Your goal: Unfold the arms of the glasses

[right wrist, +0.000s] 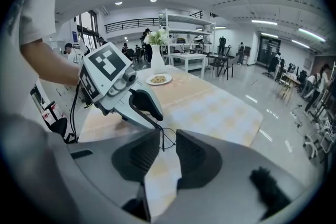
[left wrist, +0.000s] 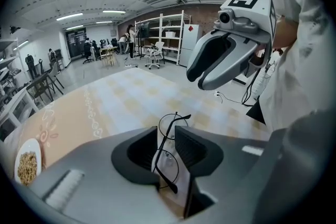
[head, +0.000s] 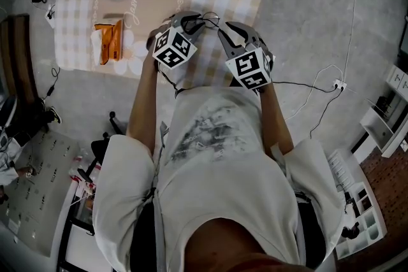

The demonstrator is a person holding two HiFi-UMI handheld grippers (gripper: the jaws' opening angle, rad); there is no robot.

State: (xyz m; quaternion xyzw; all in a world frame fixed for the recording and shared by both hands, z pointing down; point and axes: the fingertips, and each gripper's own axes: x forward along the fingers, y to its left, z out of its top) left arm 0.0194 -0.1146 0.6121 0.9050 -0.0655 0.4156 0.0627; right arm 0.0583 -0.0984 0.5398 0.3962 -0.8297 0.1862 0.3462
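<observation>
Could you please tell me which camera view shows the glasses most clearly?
The left gripper view: the glasses sit close at its centre, with both round lenses and the thin dark frame showing. The right gripper view catches only part of one lens and a thin arm. In the head view I cannot make them out.

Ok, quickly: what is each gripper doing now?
Left gripper: jaws open, glasses between them, not clamped.
Right gripper: jaws open, glasses at their tips.
</observation>
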